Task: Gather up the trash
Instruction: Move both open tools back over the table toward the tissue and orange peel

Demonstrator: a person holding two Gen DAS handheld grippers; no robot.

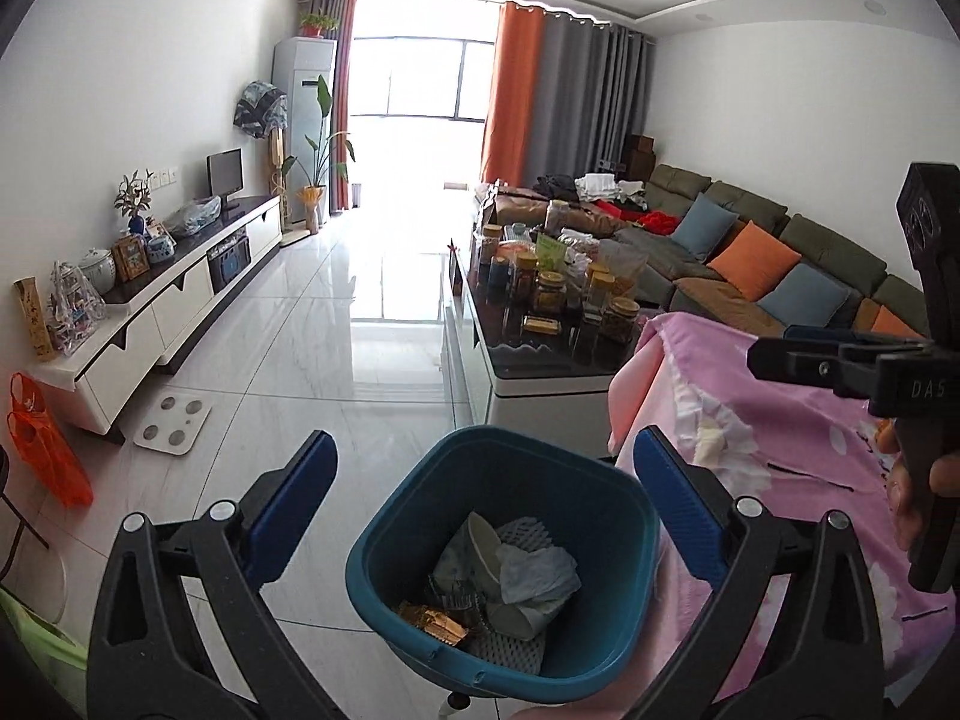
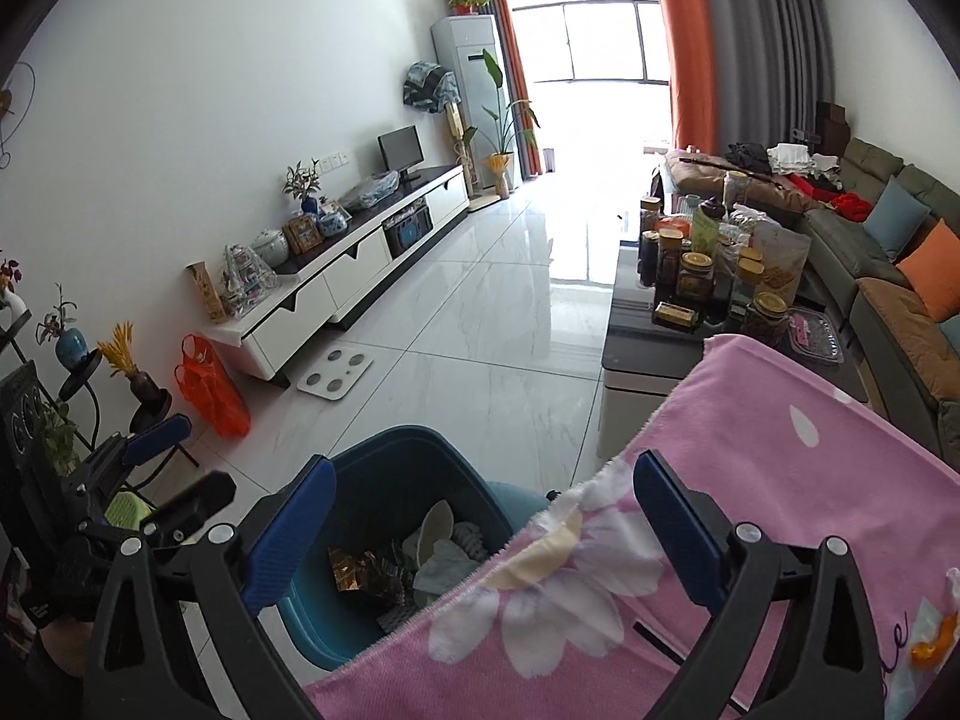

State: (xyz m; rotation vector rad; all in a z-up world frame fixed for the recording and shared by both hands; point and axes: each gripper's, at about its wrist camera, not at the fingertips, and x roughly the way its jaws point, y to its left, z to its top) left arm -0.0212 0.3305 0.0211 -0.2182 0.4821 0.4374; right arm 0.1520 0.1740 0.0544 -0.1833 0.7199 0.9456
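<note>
A: Trash (image 1: 510, 582) sits inside the teal bin (image 1: 420, 516) in the left wrist view: crumpled paper, white foam netting, a gold wrapper. Bin stands on the white tile floor (image 1: 336, 372), just beside the pink floral blanket (image 1: 780, 420).

B: Left gripper (image 1: 486, 504)?

A: Jaws spread wide, blue pads either side of the bin's mouth and above it, gripping nothing. Right gripper (image 1: 852, 360) shows at the right edge over the blanket; from here cannot tell its jaws.

B: Background?

A: Coffee table (image 1: 540, 372) crowded with jars, sofa (image 1: 810, 252) with orange and blue cushions, TV cabinet (image 1: 180, 294) along the left wall, orange bag (image 1: 48, 450) on the floor.

B: Right wrist view?

A: Right gripper (image 2: 480, 531) jaws wide open, empty, right pad over the pink floral blanket (image 2: 780, 480), left pad over the teal bin (image 2: 384, 468). Trash (image 2: 414, 552) is visible in the bin, blanket edge partly covering the bin's near side. Left gripper (image 2: 174, 462) shows at the left, jaws apart, nothing between them. White scale (image 2: 335, 373) lies on the floor near the TV cabinet (image 2: 336, 276).
</note>
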